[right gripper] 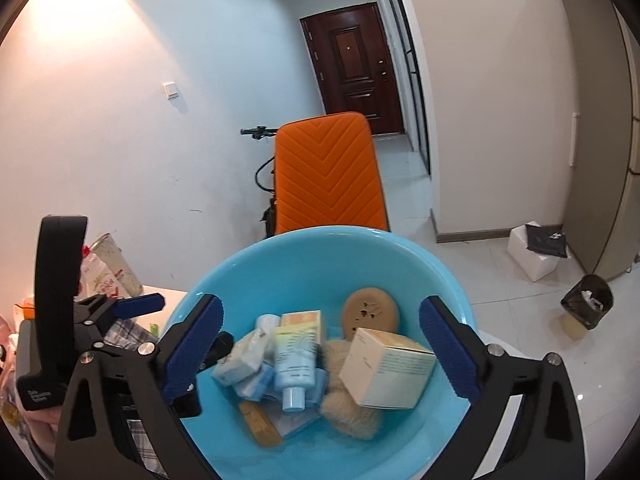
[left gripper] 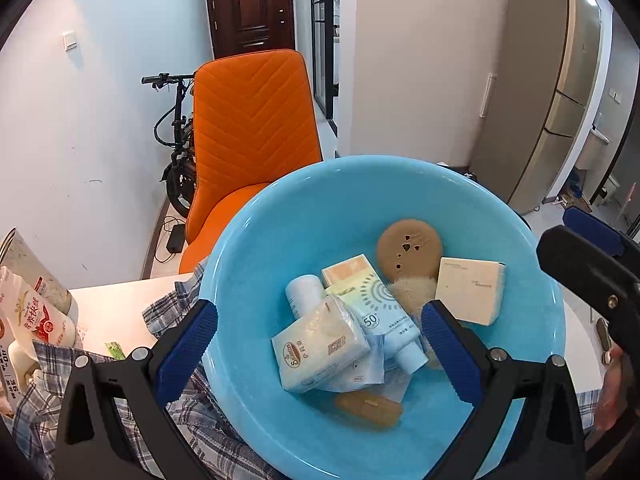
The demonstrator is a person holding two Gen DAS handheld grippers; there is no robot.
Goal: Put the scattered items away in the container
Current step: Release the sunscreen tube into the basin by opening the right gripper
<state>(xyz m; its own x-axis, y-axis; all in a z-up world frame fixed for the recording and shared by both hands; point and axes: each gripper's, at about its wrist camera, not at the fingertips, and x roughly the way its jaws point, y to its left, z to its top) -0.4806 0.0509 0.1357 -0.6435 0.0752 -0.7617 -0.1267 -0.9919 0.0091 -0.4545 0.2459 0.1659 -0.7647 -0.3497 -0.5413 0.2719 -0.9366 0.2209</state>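
Note:
A blue plastic basin [left gripper: 280,216] [right gripper: 256,272] holds several items: a tissue pack [left gripper: 320,350], a sunscreen tube [left gripper: 384,312] [right gripper: 296,356], a cream box [left gripper: 470,290] [right gripper: 386,366], a round brown disc [left gripper: 410,254] [right gripper: 370,312], a fluffy puff [right gripper: 348,404] and a tan bar [left gripper: 368,408]. My left gripper [left gripper: 320,328] is open and empty, straddling the basin's left rim. My right gripper [right gripper: 320,336] is open and empty above the basin. The left gripper's body shows in the right wrist view [right gripper: 60,300].
The basin sits on a plaid cloth [left gripper: 208,436] on a white table [left gripper: 116,300]. Snack bags [left gripper: 28,320] and a cup stand at the left. An orange chair [left gripper: 252,128] [right gripper: 326,176] stands beyond the table, with a bicycle [left gripper: 176,148] behind it.

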